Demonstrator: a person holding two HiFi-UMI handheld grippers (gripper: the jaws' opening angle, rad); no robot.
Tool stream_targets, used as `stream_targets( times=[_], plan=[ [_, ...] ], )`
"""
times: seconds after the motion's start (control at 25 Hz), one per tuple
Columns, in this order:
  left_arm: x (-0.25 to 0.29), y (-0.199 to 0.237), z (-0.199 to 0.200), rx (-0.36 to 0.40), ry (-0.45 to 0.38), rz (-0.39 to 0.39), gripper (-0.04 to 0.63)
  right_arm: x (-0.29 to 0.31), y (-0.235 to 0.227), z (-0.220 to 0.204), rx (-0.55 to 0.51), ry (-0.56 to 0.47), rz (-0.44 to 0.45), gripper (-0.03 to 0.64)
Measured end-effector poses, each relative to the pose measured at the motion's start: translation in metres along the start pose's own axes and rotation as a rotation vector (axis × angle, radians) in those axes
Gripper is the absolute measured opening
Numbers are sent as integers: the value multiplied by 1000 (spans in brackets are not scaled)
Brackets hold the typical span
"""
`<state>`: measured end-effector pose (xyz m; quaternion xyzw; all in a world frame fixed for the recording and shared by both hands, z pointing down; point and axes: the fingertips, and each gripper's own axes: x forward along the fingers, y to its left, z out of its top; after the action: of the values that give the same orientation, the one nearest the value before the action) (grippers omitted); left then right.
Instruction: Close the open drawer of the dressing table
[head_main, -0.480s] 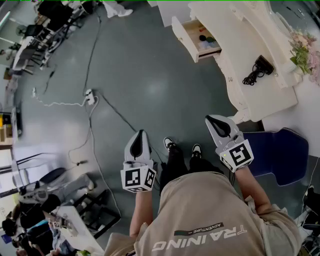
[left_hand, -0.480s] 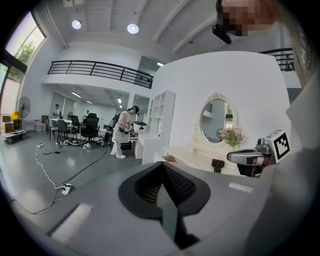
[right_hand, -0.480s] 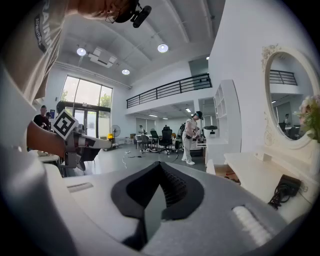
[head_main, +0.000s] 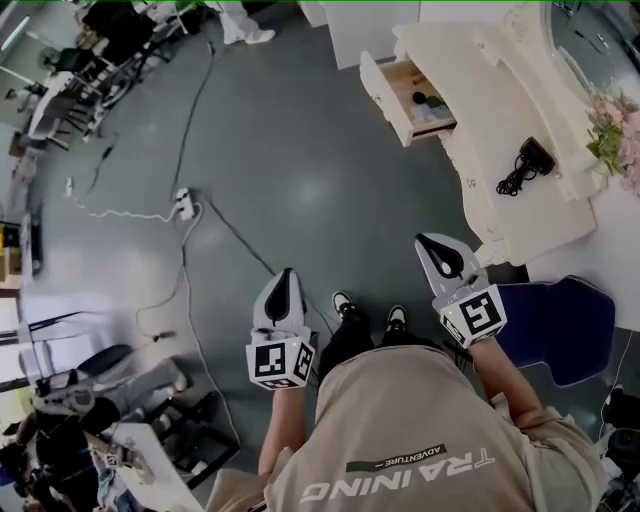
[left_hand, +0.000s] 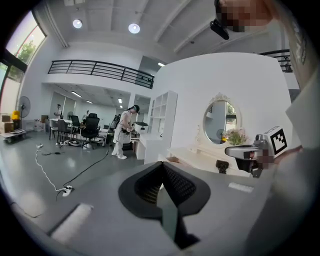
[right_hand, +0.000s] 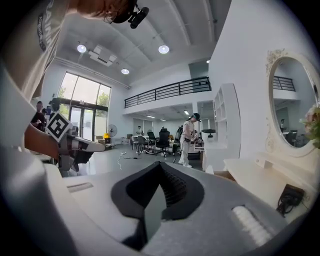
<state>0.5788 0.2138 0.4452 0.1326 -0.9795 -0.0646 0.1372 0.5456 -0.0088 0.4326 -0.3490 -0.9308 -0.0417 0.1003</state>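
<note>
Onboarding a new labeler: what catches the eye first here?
The white dressing table at upper right, its drawer pulled open with small items inside. The left gripper and right gripper hang shut and empty over the floor, well short of it. A power strip with cables lies at left.

"TRAINING" on the person's shirt (head_main: 400, 410), smaller line perhaps "ADVENTURE"

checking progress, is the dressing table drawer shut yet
Open: the drawer juts out from the dressing table, small items visible inside.
</note>
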Motion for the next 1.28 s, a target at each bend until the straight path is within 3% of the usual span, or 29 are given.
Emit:
stream_targets(
  times=[0.36,0.64,0.92,1.08,1.28],
  plan=[
    [29,68,35,16,-27,-67,18,71,7,36,13,-8,-62,2],
    [67,121,36,27,-32,-126,18,126,18,40,-8,4,-92,2],
    [101,145,33,-23,-6,-99,18,168,10,39,-77,66,-44,2],
    [122,152,31,-16,31,-69,18,202,-3,35,-120,64,3,2],
    [162,156,56,-6,61,-59,18,252,-39,46,-74,19,33,2]
  ],
)
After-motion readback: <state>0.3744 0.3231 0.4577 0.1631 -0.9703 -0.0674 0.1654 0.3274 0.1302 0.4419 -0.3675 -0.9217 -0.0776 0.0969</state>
